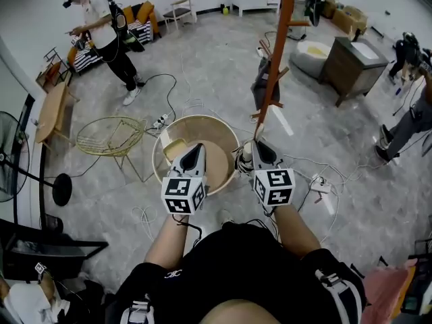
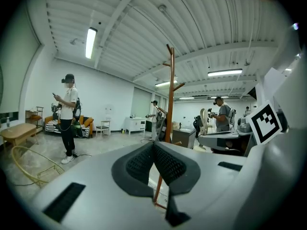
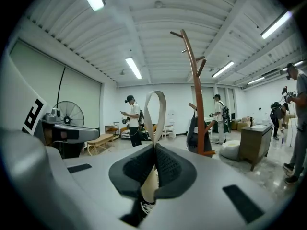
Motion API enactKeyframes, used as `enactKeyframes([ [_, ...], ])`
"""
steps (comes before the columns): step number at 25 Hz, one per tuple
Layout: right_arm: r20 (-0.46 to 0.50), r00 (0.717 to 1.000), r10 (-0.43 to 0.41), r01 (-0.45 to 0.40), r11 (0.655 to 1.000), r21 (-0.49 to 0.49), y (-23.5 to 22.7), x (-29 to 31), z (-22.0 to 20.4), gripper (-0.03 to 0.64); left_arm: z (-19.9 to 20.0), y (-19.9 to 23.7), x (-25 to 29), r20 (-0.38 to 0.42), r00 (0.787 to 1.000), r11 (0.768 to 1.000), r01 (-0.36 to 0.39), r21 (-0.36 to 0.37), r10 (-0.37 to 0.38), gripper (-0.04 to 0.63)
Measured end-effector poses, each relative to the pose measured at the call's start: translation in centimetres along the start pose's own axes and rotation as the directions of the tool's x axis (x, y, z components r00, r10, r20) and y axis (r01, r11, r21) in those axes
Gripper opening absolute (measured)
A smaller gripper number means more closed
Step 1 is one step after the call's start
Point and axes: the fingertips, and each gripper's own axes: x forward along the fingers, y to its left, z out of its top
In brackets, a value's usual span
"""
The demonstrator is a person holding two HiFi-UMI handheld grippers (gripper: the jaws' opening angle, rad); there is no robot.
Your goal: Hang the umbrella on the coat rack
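Fingers of the left gripper (image 2: 153, 147) are pressed together on nothing, and it idles over the round wooden table (image 1: 202, 118) at our eleven o'clock. Just beside it, the right gripper (image 3: 156, 150) is clenched on the umbrella's strap loop (image 3: 163, 111), which stands up above the closed jaws. A cream part of the umbrella (image 3: 149, 185) shows below them. In the head view the right gripper (image 1: 260, 144) covers most of the umbrella, so we cannot tell its full shape or how it hangs.

We judge the strap soft and floppy and the umbrella light, likely to swing beneath a grip this high. Holding the loop is the right place, since that loop has to slip over a peg. We would keep it spread and move slowly.

The coat rack (image 1: 275, 59) stands at our one o'clock, well apart, with something dark already hanging on a lower peg.
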Motion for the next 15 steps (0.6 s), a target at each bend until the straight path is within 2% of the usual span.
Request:
enactKeyframes([
  [7,-0.014,1.0,0.015,-0.015,1.0,-0.008,-4.2,9.0,1.6,0.017,1.8,3.9,9.2,-0.021,1.0,1.0,0.002,0.009,-0.002,0.017],
  [15,-0.051,0.998,-0.03,0.032,0.999,0.031,-6.1,14.2,0.1,0.017,0.8,7.2,14.2,-0.06,0.998,1.0,0.018,0.005,-0.017,0.017],
])
